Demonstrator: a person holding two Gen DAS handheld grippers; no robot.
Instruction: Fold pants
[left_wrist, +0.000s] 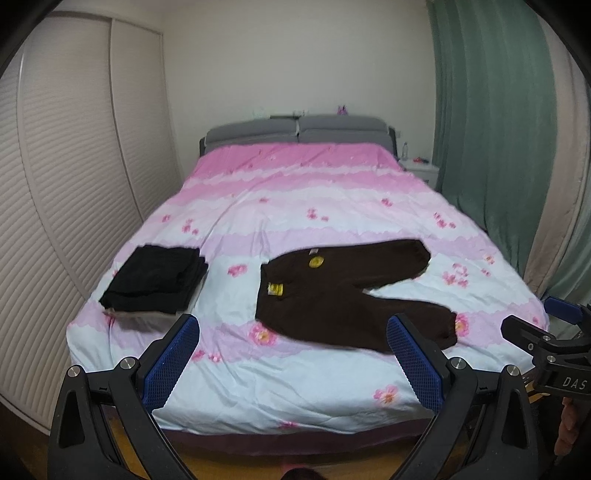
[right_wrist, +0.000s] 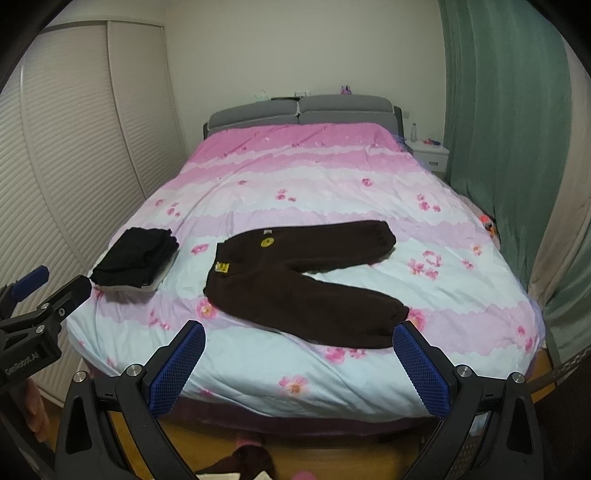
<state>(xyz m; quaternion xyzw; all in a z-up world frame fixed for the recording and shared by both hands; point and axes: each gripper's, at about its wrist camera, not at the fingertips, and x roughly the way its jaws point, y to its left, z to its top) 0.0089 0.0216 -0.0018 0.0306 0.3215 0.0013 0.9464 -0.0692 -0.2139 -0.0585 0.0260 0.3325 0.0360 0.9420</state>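
Pants of dark brown fleece (right_wrist: 295, 288), small, with a round yellow badge (right_wrist: 266, 242) near the waistband and a yellow patch (right_wrist: 222, 267) below it, lie flat and unfolded on the pink-and-white flowered duvet (right_wrist: 332, 177) of the bed, waist toward nine o'clock and the two legs splayed apart toward two and four o'clock. Folding looks not yet begun: the step in hand is the approach, and the next move probably calls for both tools to come down onto the cloth, perhaps taking one leg by its cuff and waist edge to lay it over the other. A pile of folded black garments (right_wrist: 135, 256) rests on a pale flat pad at nine o'clock of the pants, apart from them. The left gripper (left_wrist: 291, 363) and the right gripper (right_wrist: 299, 367) each hover off the foot of the bed with blue-padded fingers spread wide, holding and touching nothing.
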